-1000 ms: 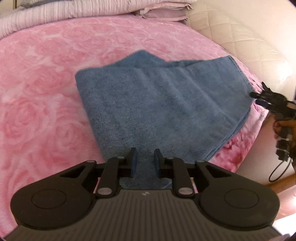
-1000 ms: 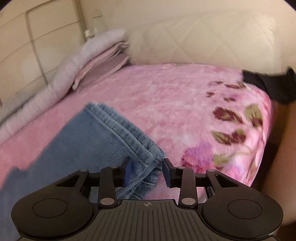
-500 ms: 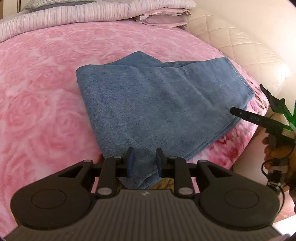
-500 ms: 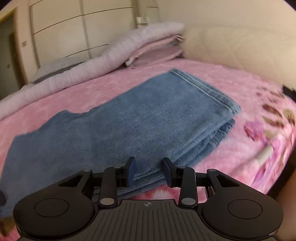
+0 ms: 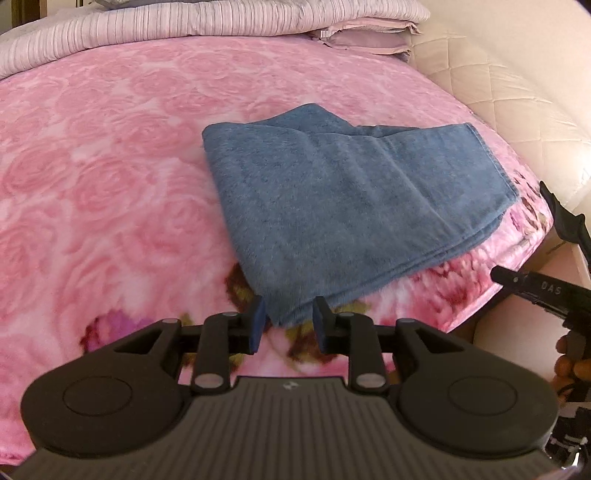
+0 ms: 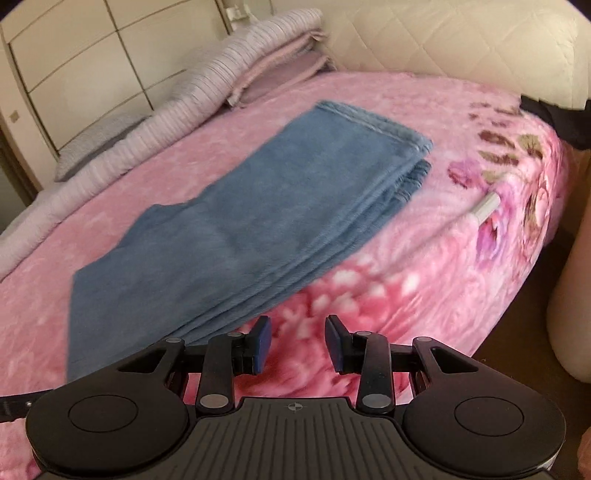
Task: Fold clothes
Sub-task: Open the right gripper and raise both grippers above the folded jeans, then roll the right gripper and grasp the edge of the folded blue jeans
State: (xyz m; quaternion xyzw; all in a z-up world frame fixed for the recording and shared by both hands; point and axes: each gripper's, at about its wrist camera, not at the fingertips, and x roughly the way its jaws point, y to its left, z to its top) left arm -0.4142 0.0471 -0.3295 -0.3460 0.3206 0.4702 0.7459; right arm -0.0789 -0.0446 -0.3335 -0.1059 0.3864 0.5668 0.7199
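Observation:
A blue denim garment (image 5: 343, 206) lies folded in several layers on the pink rose bedspread (image 5: 103, 177). My left gripper (image 5: 287, 325) is open and empty, its fingertips just short of the garment's near corner. In the right wrist view the same garment (image 6: 258, 218) lies ahead and to the left. My right gripper (image 6: 297, 343) is open and empty, above the bedspread (image 6: 424, 266) just off the garment's near edge. The right gripper also shows at the right edge of the left wrist view (image 5: 546, 291).
Folded striped bedding and pillows (image 5: 221, 18) lie at the head of the bed. A quilted cream bed frame (image 6: 461, 40) rings the far side. A dark cloth (image 6: 554, 114) lies at the bed's right edge. A white tag (image 6: 485, 205) sits on the bedspread. Cabinets (image 6: 74, 62) stand behind.
Both grippers have drawn back off the garment toward the bed's edge. The left gripper's jaws have opened wider and now stand short of the near corner. The garment lies still.

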